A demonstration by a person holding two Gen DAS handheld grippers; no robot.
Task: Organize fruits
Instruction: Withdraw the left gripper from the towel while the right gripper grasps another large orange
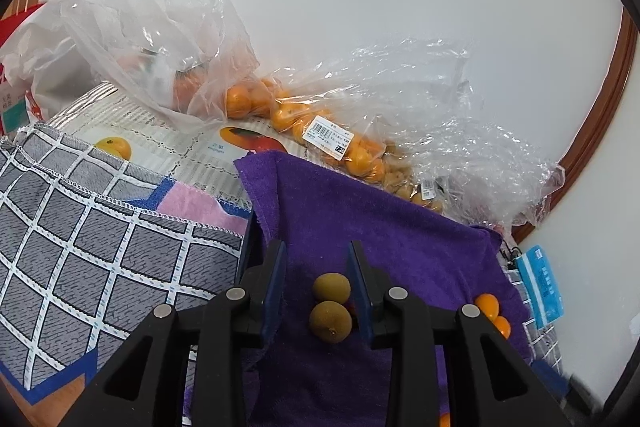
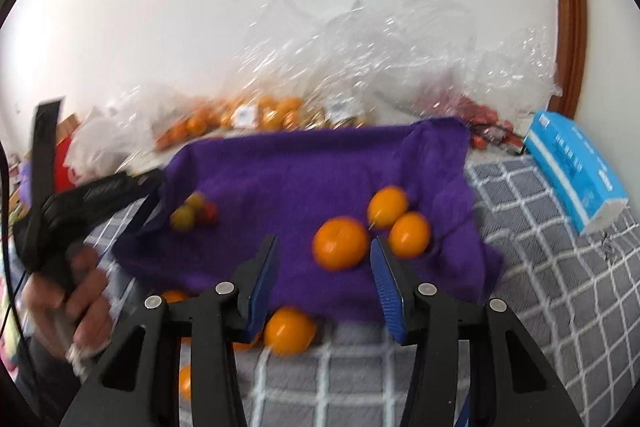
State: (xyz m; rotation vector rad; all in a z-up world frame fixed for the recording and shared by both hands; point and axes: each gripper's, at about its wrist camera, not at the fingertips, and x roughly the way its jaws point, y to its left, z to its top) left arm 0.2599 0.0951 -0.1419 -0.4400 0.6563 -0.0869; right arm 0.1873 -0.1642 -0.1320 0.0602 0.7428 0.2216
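Two round matte green fruits [image 1: 331,303] on fuzzy purple towel [image 1: 400,227]

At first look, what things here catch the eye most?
The purple towel spread mid-table stands out, with three oranges on its right part and two greenish-brown fruits between the left gripper's open fingers. Behind it, by the wall, lie crumpled clear plastic bags holding more oranges.

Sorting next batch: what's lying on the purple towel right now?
On the purple towel: three oranges and two green fruits, with something red beside them.
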